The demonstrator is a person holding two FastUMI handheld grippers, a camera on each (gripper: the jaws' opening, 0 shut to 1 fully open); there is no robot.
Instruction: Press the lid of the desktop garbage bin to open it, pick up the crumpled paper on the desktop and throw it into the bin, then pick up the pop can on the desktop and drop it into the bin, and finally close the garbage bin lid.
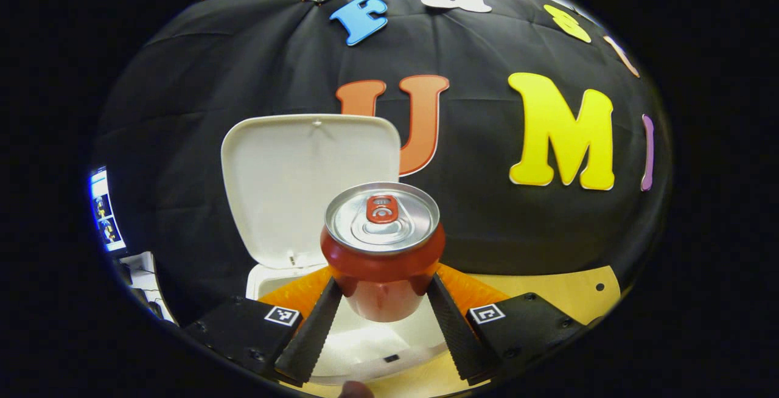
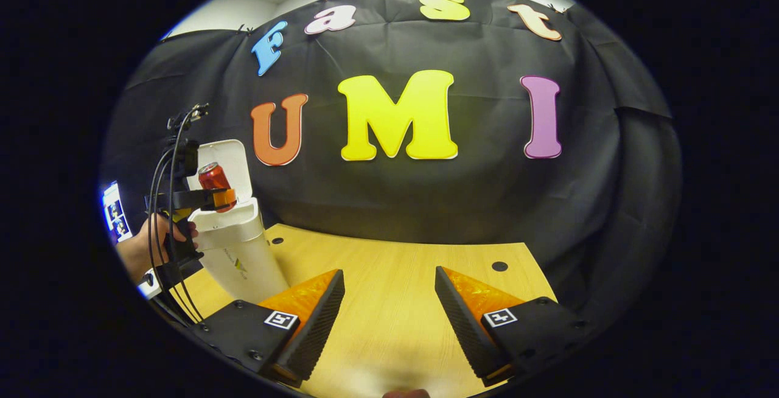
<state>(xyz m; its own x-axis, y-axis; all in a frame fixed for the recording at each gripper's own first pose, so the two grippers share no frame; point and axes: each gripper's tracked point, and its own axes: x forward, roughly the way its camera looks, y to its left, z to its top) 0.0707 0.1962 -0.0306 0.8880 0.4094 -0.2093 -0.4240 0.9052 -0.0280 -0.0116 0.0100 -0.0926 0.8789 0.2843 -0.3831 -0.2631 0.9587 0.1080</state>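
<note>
In the left gripper view the garbage bin (image 1: 268,288) is largely hidden behind the pop can (image 1: 382,252) and the fingers; its opening cannot be seen into, and only its raised lid (image 1: 292,185) stands clear. The left hand-held gripper (image 1: 382,316) clamps the upright pop can from both sides, directly above the bin. The right gripper view shows, at its left, a hand (image 2: 155,243) holding that gripper, the can over the open bin near the tabletop's (image 2: 389,300) far left corner. The right hand-held gripper (image 2: 389,319) hangs wide apart over bare tabletop, holding nothing, well apart from the bin.
</note>
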